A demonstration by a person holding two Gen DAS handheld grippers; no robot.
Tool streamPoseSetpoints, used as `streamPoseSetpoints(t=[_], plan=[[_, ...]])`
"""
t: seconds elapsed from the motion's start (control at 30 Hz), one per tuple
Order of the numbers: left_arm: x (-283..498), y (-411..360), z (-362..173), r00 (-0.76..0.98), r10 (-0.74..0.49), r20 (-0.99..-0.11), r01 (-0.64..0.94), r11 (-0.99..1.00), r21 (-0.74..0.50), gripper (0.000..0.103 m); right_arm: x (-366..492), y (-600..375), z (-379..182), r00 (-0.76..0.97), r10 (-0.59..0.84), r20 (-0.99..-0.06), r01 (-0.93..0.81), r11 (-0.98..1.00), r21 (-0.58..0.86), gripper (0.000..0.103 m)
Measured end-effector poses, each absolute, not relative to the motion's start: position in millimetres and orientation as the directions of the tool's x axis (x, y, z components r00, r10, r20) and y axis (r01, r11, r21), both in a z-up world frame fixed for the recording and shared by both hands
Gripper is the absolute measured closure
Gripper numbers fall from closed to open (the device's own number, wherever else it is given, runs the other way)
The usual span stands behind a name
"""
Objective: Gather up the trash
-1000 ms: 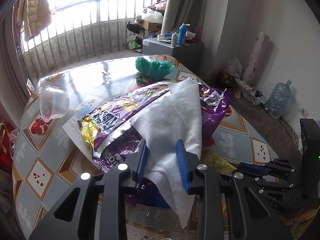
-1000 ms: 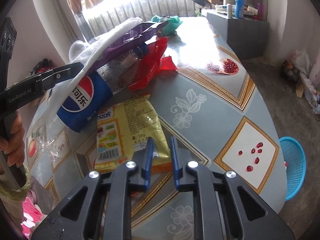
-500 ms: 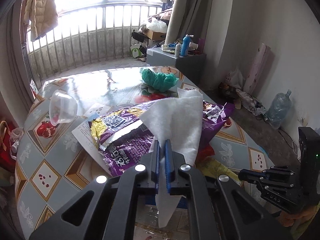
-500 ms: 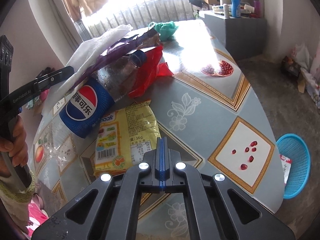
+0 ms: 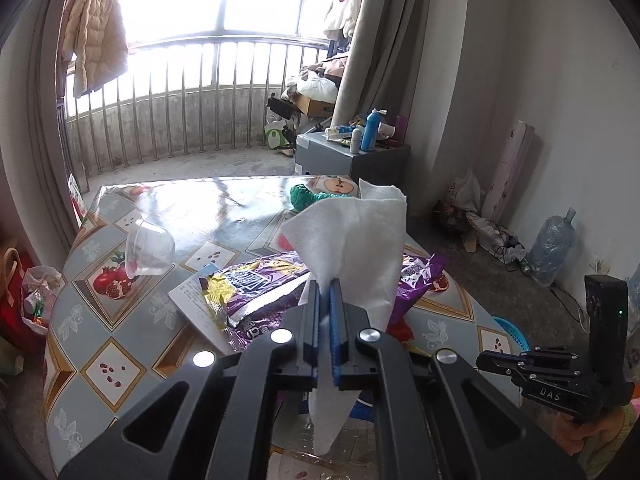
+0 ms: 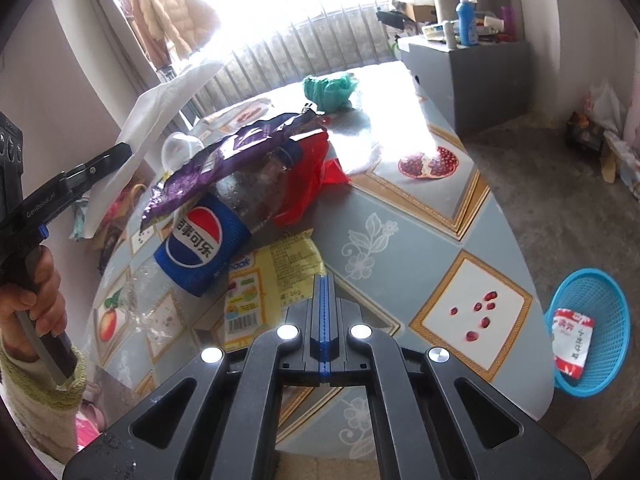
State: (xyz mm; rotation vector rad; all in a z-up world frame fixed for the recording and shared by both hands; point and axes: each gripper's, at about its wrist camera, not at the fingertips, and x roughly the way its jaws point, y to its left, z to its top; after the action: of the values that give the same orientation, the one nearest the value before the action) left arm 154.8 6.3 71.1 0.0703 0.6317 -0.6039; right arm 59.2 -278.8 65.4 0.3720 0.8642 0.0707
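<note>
Since a second ago left tongs [image 5: 325, 312] clamped the white tissue [image 5: 352, 240] and lifted it clear above the counter [image 5: 120, 320]; right tongs [image 6: 325, 312] clenched, empty. Risk: thin pinch, the limp sheet could slip before reaching the blue basket [image 6: 588, 320] on the floor. Basket mostly cut off in left view; tissue's tail hides behind tongs.

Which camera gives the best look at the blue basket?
Right wrist: the basket shows almost whole on the floor beside the table, a wrapper inside. Left wrist catches only a sliver of its rim.
</note>
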Motion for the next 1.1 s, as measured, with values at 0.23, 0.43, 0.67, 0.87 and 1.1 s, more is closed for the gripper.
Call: streamPoseSetpoints(t=[0.23, 0.43, 0.67, 0.87, 1.1], plan=[[151, 11, 69, 0.641, -0.509, -0.575, 0.544, 0.829, -0.127, 0.099, 59, -278, 52, 0.599, 0.277, -0.751, 0.105, 0.903, 0.417, 0.068], [155, 17, 61, 0.625, -0.511, -0.590, 0.531, 0.833, -0.158, 0.099, 72, -257, 47, 0.584, 0.233, -0.778, 0.091, 0.933, 0.348, 0.045], [156, 27, 57, 0.626, -0.506, -0.594, 0.512, 0.841, -0.175, 0.099, 91, -208, 30, 0.549, 0.066, -0.833, -0.002, 0.997, 0.077, 0.042], [154, 33, 58, 0.635, -0.500, -0.589, 0.500, 0.847, -0.180, 0.099, 85, -213, 30, 0.551, 0.004, -0.835, 0.037, 0.999, 0.029, 0.076], [141, 35, 66, 0.642, -0.508, -0.574, 0.507, 0.843, -0.180, 0.099, 78, -218, 29, 0.554, -0.018, -0.832, 0.056, 0.998, 0.016, 0.100]])
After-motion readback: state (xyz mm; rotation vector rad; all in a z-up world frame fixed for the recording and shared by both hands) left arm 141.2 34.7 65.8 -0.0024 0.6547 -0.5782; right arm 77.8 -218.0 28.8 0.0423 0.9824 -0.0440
